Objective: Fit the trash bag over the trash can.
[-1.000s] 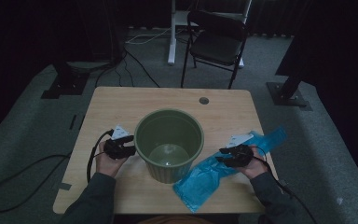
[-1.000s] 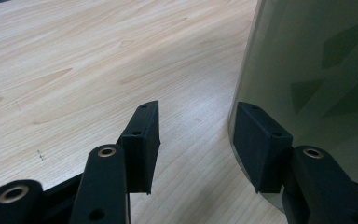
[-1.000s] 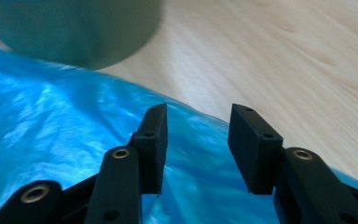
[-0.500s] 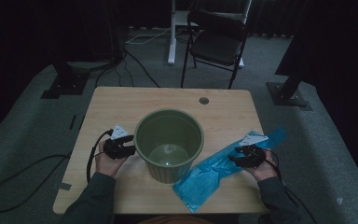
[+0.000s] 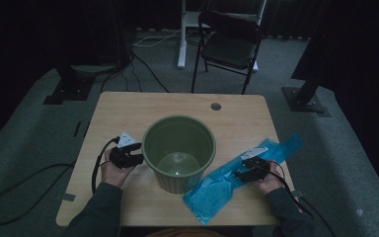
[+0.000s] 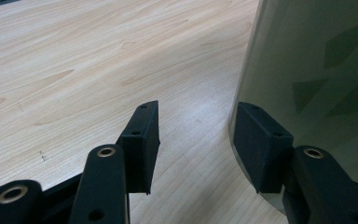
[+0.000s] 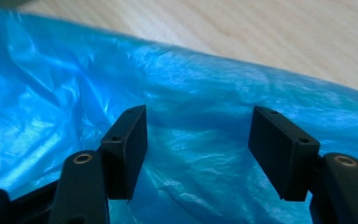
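Note:
A round green bin [image 5: 178, 148] stands in the middle of the wooden table [image 5: 128, 111]. Just left of it, my left gripper [image 5: 137, 157] rests low by the bin's side. In the left gripper view its jaws [image 6: 198, 126] stand open over bare wood, and the right pad [image 6: 261, 144] is close against the bin wall [image 6: 317, 70]. A blue plastic bag [image 5: 227, 185] lies flat on the table right of the bin. My right gripper [image 5: 241, 170] hovers over the bag [image 7: 51, 93]. Its jaws [image 7: 199, 116] have just been opening and stand wide apart, with nothing pinched between the pads.
A black folding chair [image 5: 232, 44] stands beyond the table's far edge. A small round hole [image 5: 215, 106] sits near the table's back. A black cable [image 5: 19, 182] loops on the floor at left, and dark stand bases [image 5: 303, 101] sit on the carpet at both sides.
My right gripper has sunk lower onto the blue bag and its jaws have spread wider. The left gripper and the bin have stayed put.

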A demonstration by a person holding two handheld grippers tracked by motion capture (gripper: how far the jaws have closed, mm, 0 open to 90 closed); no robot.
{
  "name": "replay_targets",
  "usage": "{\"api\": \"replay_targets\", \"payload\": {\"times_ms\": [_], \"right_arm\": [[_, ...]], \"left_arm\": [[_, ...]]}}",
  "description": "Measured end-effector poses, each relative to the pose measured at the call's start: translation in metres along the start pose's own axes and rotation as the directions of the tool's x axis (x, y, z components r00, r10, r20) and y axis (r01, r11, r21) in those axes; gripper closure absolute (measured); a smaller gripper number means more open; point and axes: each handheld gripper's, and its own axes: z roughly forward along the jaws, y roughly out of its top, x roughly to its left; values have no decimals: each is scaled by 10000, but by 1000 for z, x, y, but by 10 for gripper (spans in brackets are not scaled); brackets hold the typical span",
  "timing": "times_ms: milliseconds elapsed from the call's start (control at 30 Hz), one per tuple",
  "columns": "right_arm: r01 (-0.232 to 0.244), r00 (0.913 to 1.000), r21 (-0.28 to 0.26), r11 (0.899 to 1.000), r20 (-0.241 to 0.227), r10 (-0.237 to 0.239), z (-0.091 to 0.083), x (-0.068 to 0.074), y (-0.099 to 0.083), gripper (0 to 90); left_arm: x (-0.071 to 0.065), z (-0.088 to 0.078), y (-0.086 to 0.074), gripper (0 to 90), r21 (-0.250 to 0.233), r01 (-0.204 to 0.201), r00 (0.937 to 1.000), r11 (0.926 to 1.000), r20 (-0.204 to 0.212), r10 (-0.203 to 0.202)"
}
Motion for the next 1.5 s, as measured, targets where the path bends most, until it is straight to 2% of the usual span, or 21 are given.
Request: {"api": "replay_targets", "payload": {"times_ms": [100, 167, 200, 400, 467, 500, 533, 567, 667, 700, 767, 867, 1033, 1200, 1300, 1500], "right_arm": [[-21, 10000, -2, 10000, -81, 21, 3, 2, 1, 358], [-163, 9996, -29, 9999, -235, 162, 4, 1, 1, 354], [-397, 9984, -39, 9992, -402, 395, 5, 0, 0, 346], [-442, 9983, -119, 9990, -388, 437, 7, -1, 0, 339], [-532, 9980, -153, 9985, -345, 526, 6, -1, 1, 410], [-532, 9980, -153, 9985, -345, 526, 6, -1, 1, 410], [-525, 9981, -179, 9985, -346, 518, 6, -2, 2, 458], [-531, 9982, -218, 9984, -303, 524, 7, -3, 4, 562], [-491, 9983, -242, 9985, -315, 483, 8, -4, 8, 698], [-491, 9983, -242, 9985, -315, 483, 8, -4, 8, 698], [-466, 9987, -240, 9986, -213, 461, 10, -5, 10, 809], [-412, 9992, -183, 9990, -12, 412, 10, -6, 11, 884], [-622, 9980, -35, 9981, -125, 622, 8, -10, 15, 895], [-652, 9977, -366, 9972, -229, 644, -2, -13, 19, 895], [-709, 9967, -849, 9939, -446, 673, -18, -18, 24, 898], [-748, 9964, -1215, 9898, -483, 694, -34, -22, 33, 899]], "left_arm": [[1, -1, 0, 505, -20, 26, 10000, 10000, 1, -26], [0, -1, 0, 506, -26, 25, 10000, 10000, 10, -25], [0, -1, 0, 506, -26, 27, 10000, 10000, 9, -27], [-2, 2, 0, 506, 14, 16, 10000, 10000, 30, -16], [-2, 2, 0, 506, 29, 14, 10000, 10000, 23, -14], [-2, 2, 0, 506, 29, 14, 10000, 10000, 23, -14], [-2, 2, 0, 506, 27, 22, 10000, 10000, 20, -22], [-2, 2, 0, 506, 29, 29, 10000, 10000, 13, -29], [-2, 3, 0, 506, 47, 24, 10000, 10000, 30, -24], [-2, 3, 0, 506, 47, 24, 10000, 10000, 30, -24], [-3, 2, 0, 506, 42, 31, 10000, 10000, 36, -31], [-2, 2, 0, 506, 29, 45, 10000, 10000, 7, -45], [0, 0, 0, 506, -8, 84, 10000, 10000, -26, -84], [1, -1, 0, 507, -19, 126, 9999, 9999, 14, -126], [0, -1, 0, 507, -24, 111, 9999, 9999, 29, -111], [0, 0, 0, 508, -20, 127, 9999, 9999, 65, -127]]}}
